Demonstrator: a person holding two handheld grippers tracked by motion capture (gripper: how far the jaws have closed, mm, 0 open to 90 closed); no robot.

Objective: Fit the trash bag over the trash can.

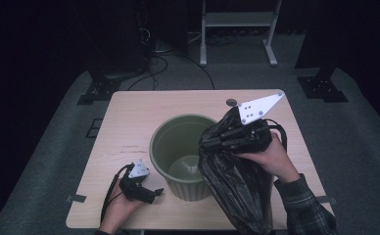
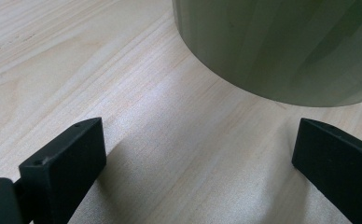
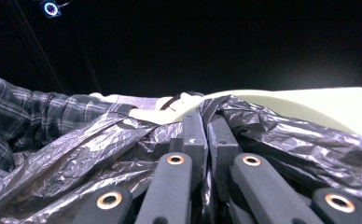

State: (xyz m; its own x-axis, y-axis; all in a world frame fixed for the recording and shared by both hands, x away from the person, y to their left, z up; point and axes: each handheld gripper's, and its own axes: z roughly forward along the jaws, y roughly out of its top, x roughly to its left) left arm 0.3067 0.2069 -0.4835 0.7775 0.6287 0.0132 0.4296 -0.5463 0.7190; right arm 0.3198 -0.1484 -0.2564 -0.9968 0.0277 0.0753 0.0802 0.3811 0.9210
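In the high view, a black bin bag [image 1: 239, 181] hangs from the right claw [image 1: 212, 138], which grips its crumpled upper edge just above the right rim of a green bin [image 1: 164, 128]. The bag drapes down past the bin's right side and over the near edge of the counter [image 1: 129, 117]. The bin stands upright in the middle of the counter, and its pale inside holds nothing that can be seen. The left claw [image 1: 154, 193] rests low on the counter at the near left, just beside the bin's base, its jaws pointing toward the bin. A small round dark object [image 1: 231, 102] lies near the counter's far edge.

In the left gripper view, the left claw [image 2: 198, 158] stands wide open with bare wood between its jaws; it holds nothing. The bin's ribbed green wall [image 2: 281, 46] rises just ahead of the jaw tips, not touching them.

In the right gripper view, the right claw [image 3: 206, 128] is closed tight, the two jaws almost meeting, with black plastic of the bag [image 3: 100, 149] pinched between them and bunched on both sides. The bin's pale green rim [image 3: 300, 105] lies just beyond the jaw tips. A plaid sleeve [image 3: 11, 112] shows at the left.
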